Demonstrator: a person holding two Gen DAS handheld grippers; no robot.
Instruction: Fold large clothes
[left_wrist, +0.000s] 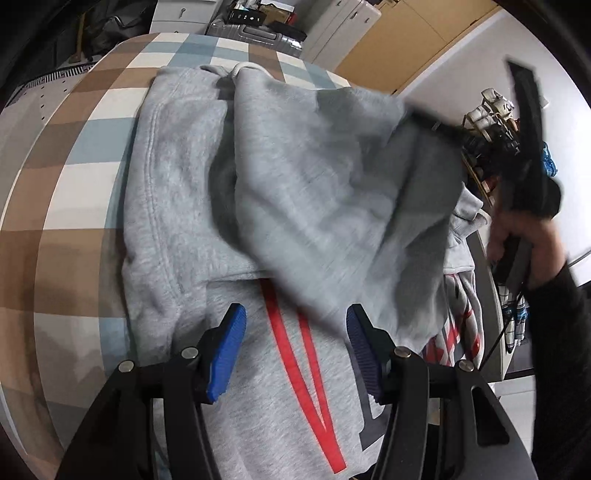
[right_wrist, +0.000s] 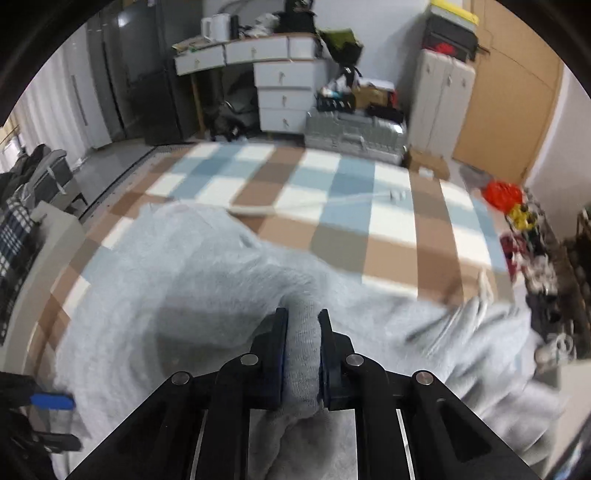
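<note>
Right jaws pinch fleecy grey hoodie (right_wrist: 207, 266); left jaws gape apart above it

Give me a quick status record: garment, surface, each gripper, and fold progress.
garment: grey hoodie with red lettering, spread on the bed
surface: checked bedspread in brown, blue and white
left gripper: open, hovering over the lettered front, nothing between the pads
right gripper: shut on a bunched fold of the hoodie's grey fabric
fold progress: one side of the hoodie is lifted and draped across the body; not yet laid flat
image quality: motion blur around the raised fabric
</note>
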